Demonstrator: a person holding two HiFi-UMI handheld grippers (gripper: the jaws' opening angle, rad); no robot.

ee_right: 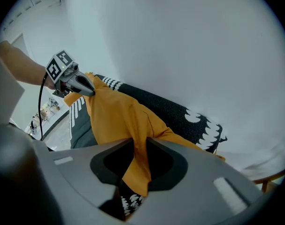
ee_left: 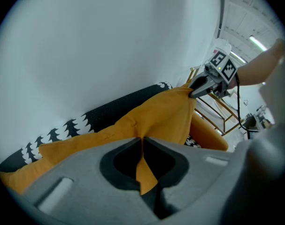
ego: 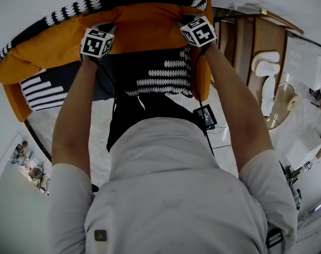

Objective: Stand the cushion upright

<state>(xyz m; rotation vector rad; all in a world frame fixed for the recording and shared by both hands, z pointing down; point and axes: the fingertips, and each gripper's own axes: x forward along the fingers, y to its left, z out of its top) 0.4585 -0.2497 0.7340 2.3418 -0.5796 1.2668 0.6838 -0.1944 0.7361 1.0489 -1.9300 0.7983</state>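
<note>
Orange cloth is what both claws bite on: we hold the cushion [ego: 144, 23] by its upper edge, which lies close under the white wall [ee_left: 109, 41], with a black strip with white toothed marks [ee_right: 189, 116] squeezed between that edge and the wall. Our left gripper [ee_left: 142, 139] has its jaws drawn almost together, with a thin fold of the orange fabric nipped flat between them. Our right gripper [ee_right: 140, 142] stands a little wider, yet a thicker fold fills its gap and touches both sides, so we judge it a grip too, if the looser one. We take the wall-side edge at two points well apart rather than at its middle, we think, so that the soft body hangs evenly and neither swings round nor folds as it is tipped up toward the wall. The cushion's bulk sags away from the wall toward us, over dark patterned cloth [ego: 155, 75], so it leans more than it stands; we judge the task under way but not done. Whether the strip at the wall belongs to the cushion we cannot tell.
</note>
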